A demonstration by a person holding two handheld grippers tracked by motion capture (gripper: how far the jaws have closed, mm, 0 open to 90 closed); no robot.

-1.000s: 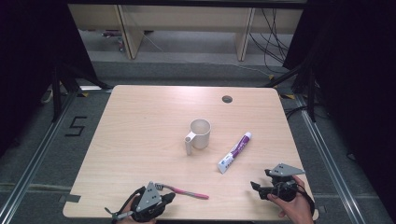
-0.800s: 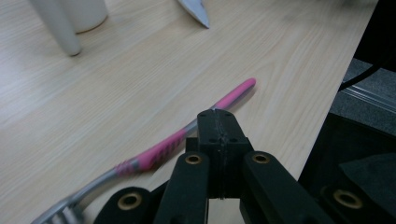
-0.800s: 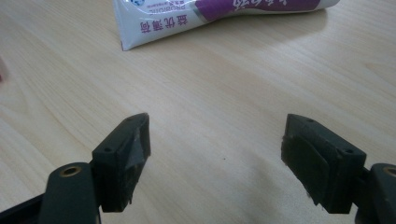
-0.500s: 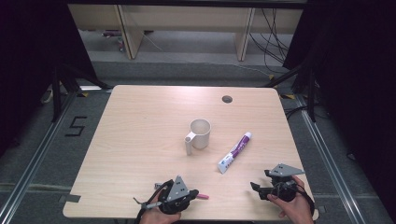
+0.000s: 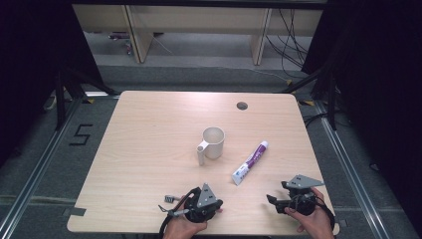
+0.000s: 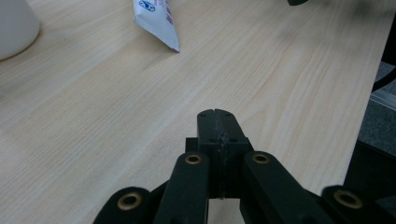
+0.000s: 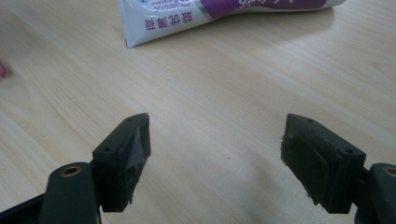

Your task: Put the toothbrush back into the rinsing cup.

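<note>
Since a second ago the left gripper (image 5: 213, 203) has slid right along the near edge of the table (image 5: 149, 129), jaws pressed shut on nothing, and it now covers the spot where the pink toothbrush lay, with only a pink tip (image 7: 1, 70) peeping out. Right gripper (image 7: 215, 140) rests near right with jaws wide and empty, facing the tube (image 5: 250, 162) that lies just right of the cup (image 5: 213, 143). This looks like the approach stage; next, probably, the left jaws must open before grasping.
</note>
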